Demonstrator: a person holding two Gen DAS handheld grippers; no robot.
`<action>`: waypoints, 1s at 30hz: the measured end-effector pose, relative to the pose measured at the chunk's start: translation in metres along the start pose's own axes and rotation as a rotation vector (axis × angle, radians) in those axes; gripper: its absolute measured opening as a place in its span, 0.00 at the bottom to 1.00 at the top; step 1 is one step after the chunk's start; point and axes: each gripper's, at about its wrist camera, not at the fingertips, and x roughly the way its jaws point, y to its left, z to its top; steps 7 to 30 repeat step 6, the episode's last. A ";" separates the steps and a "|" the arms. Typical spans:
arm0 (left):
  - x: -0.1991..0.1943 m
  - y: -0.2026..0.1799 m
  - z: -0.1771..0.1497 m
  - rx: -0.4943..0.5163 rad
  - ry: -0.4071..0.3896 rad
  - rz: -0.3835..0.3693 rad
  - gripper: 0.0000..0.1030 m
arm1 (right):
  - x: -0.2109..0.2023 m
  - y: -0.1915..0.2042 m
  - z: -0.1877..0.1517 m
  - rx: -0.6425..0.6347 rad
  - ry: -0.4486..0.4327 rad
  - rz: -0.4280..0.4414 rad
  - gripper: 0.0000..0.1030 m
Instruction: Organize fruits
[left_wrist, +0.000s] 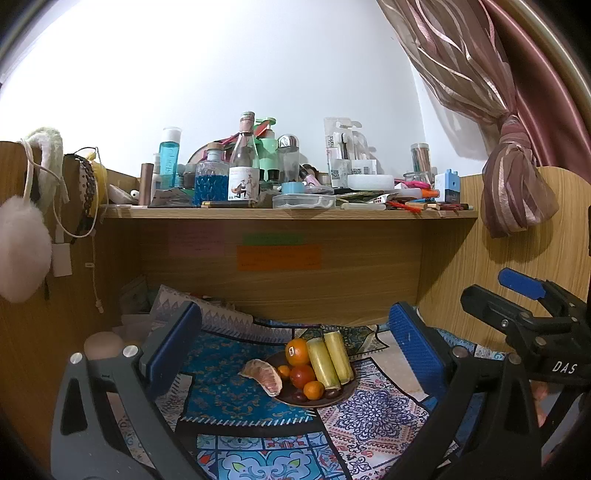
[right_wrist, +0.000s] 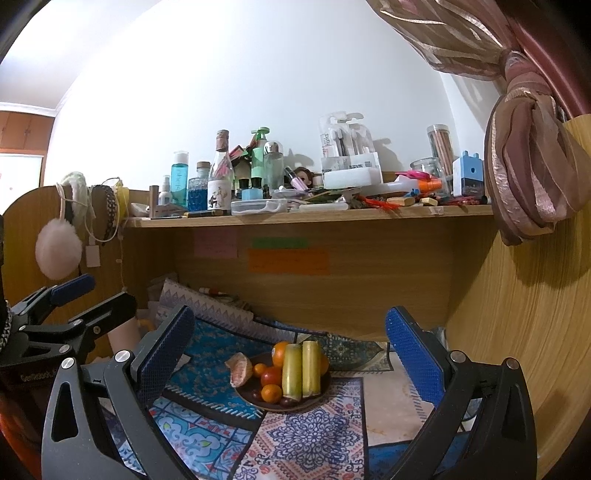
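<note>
Fruits (left_wrist: 314, 363) heaped on dark plate (left_wrist: 351, 387) at lower centre, left tool (left_wrist: 295, 354) and right tool (right_wrist: 291, 354) both spread wide, holding nothing

Left wrist view: low over the desk (left_wrist: 207, 391), facing the back panel, left of the other.
Right wrist view: same height and heading, set rightward.
Range: both stand back from the plate (left_wrist: 343, 395).
Shared: plate (right_wrist: 325, 391), cluttered shelf (left_wrist: 288, 213), curtain (right_wrist: 532, 177).
</note>
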 end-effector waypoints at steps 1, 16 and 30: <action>0.000 0.000 0.000 -0.002 0.000 -0.002 1.00 | 0.001 0.000 0.000 0.000 0.001 0.000 1.00; 0.002 0.000 -0.001 0.000 -0.002 -0.004 1.00 | 0.004 -0.001 -0.001 0.000 0.006 0.000 1.00; 0.002 0.000 -0.001 0.000 -0.002 -0.004 1.00 | 0.004 -0.001 -0.001 0.000 0.006 0.000 1.00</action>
